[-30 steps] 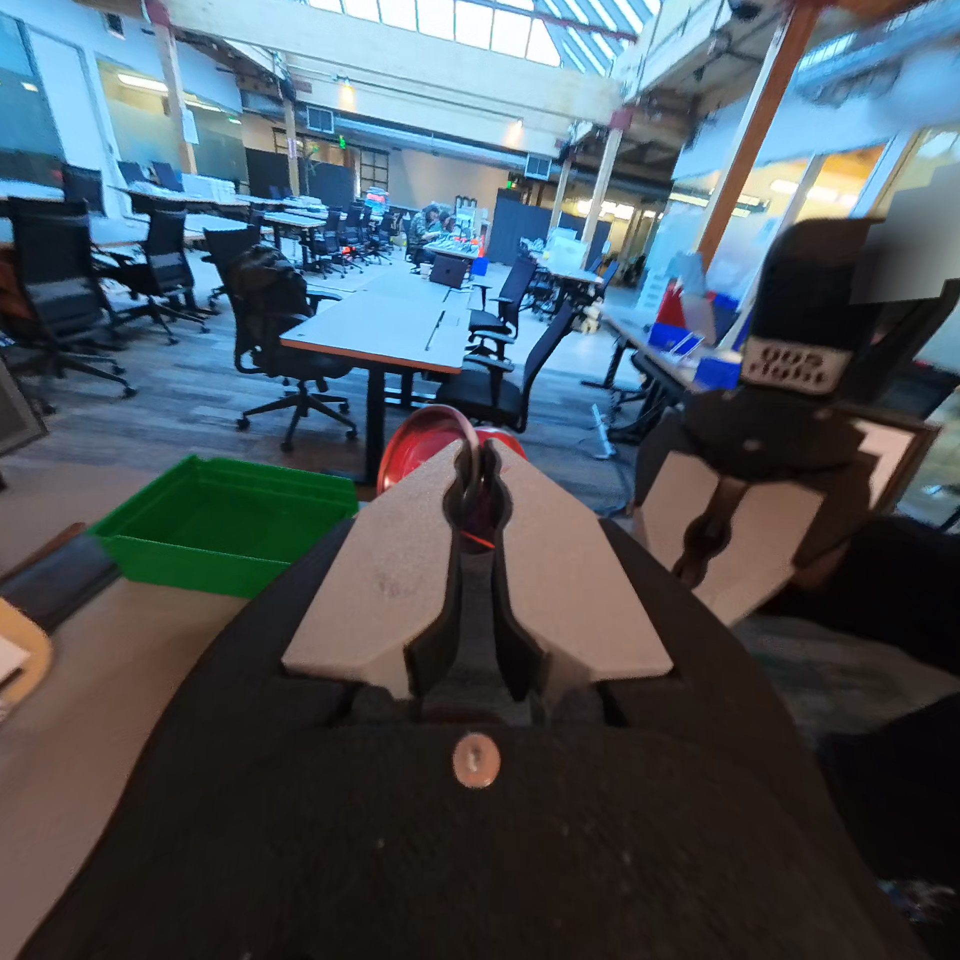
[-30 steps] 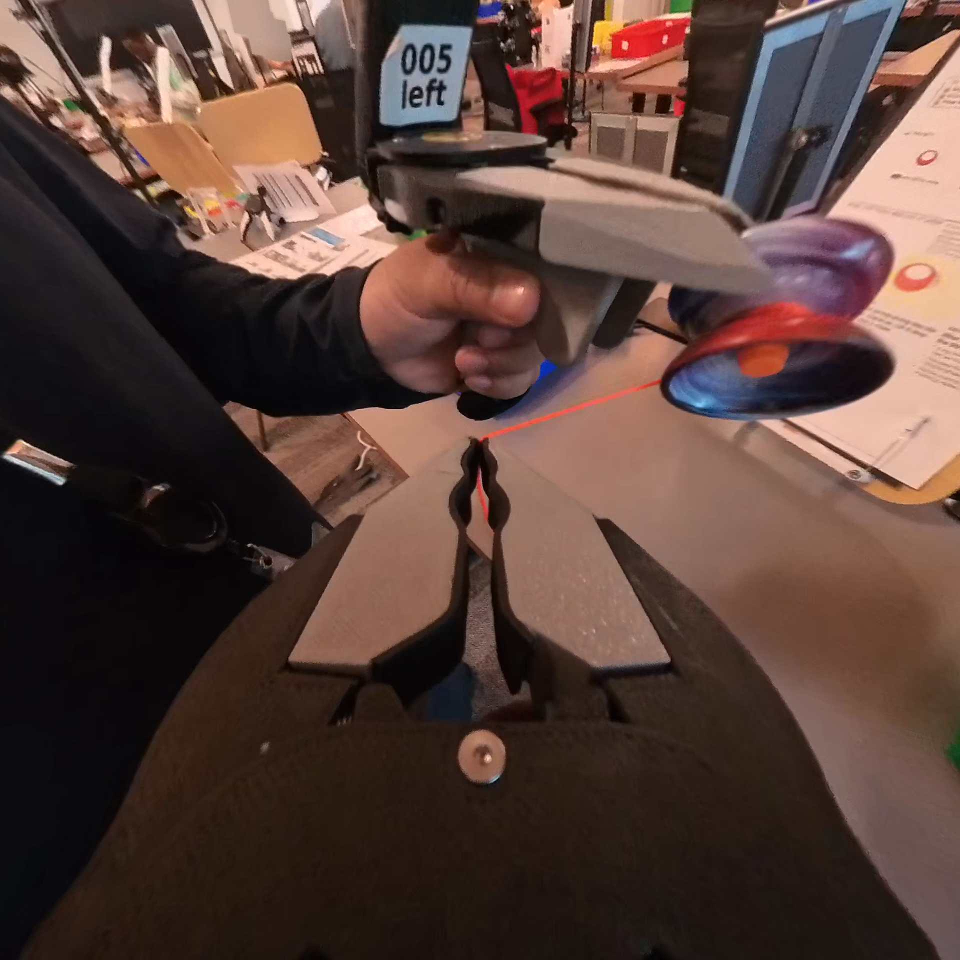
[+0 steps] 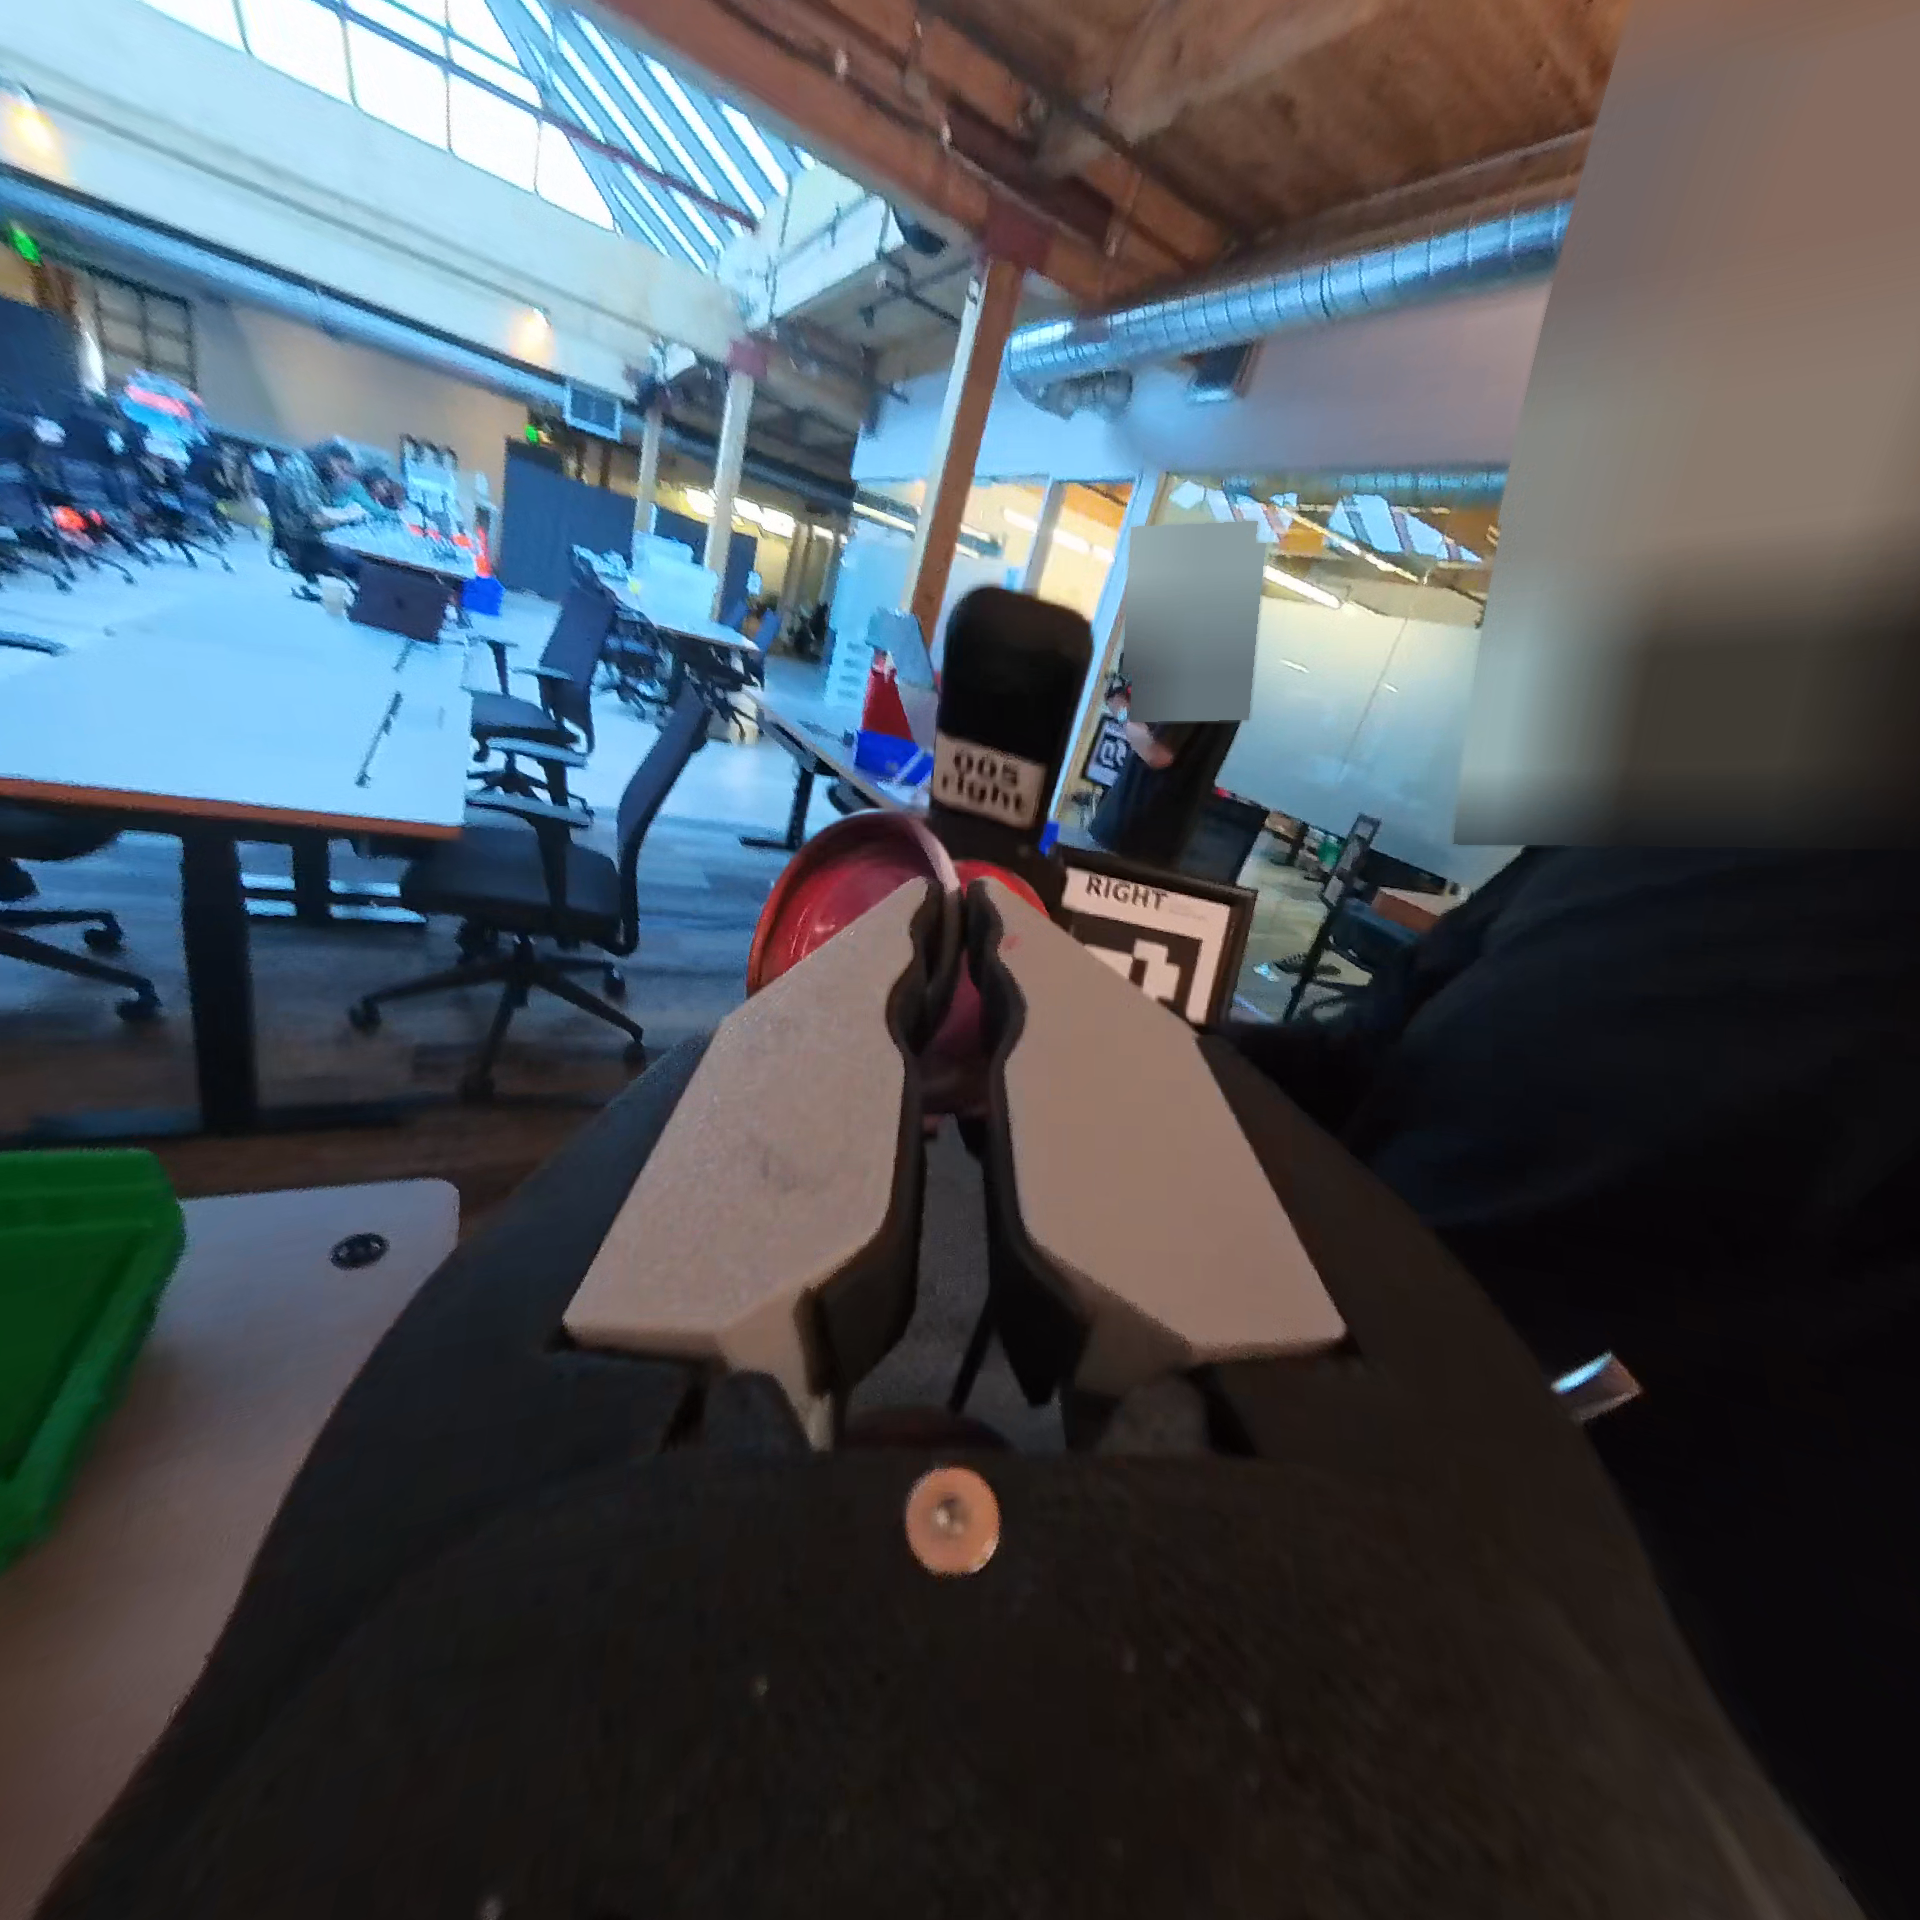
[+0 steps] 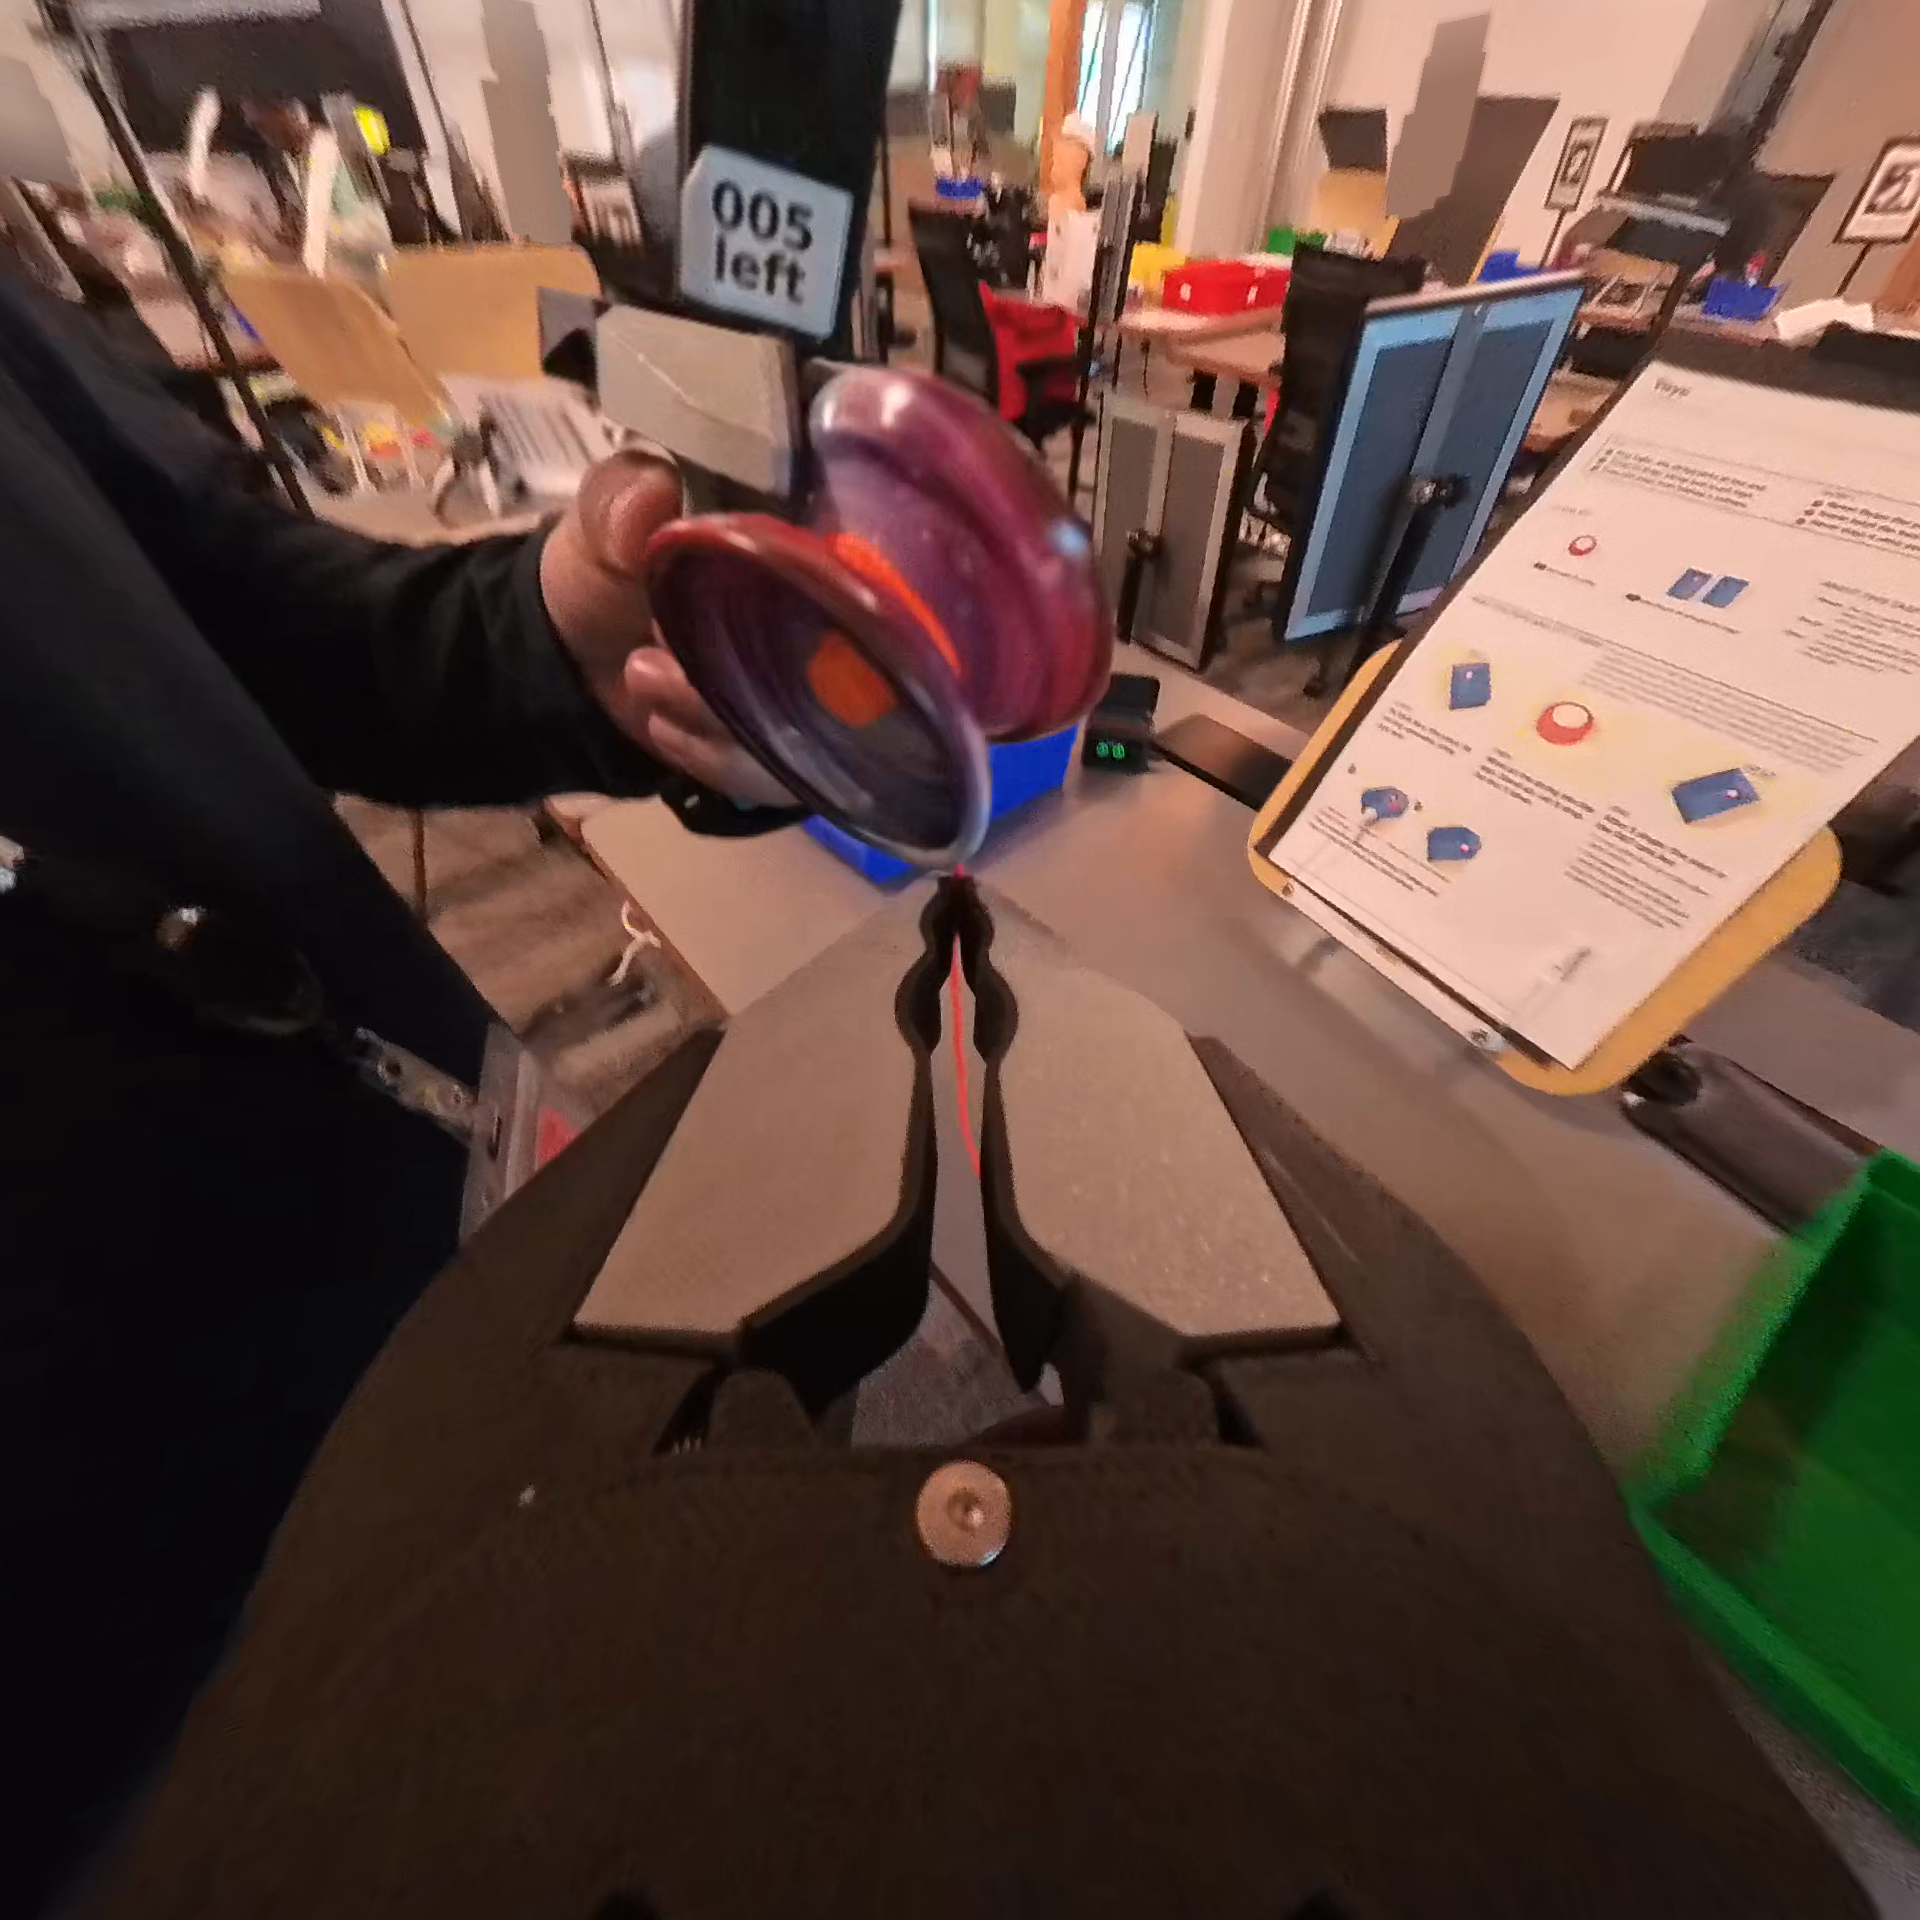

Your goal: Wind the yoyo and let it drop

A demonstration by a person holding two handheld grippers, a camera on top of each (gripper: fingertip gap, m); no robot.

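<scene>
Left claw [image 3: 948, 914] clamped on the yoyo's [image 4: 883, 623] rim, holding it up off the worktop [image 4: 1195, 914]. Right claw [image 4: 958, 914] pinched shut on the red string [image 4: 961, 1060] just below, prob. keeping it taut for winding.

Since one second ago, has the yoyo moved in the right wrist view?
Yes. The yoyo went left and tilted, away from the instruction sheet, now directly above the right gripper.
</scene>
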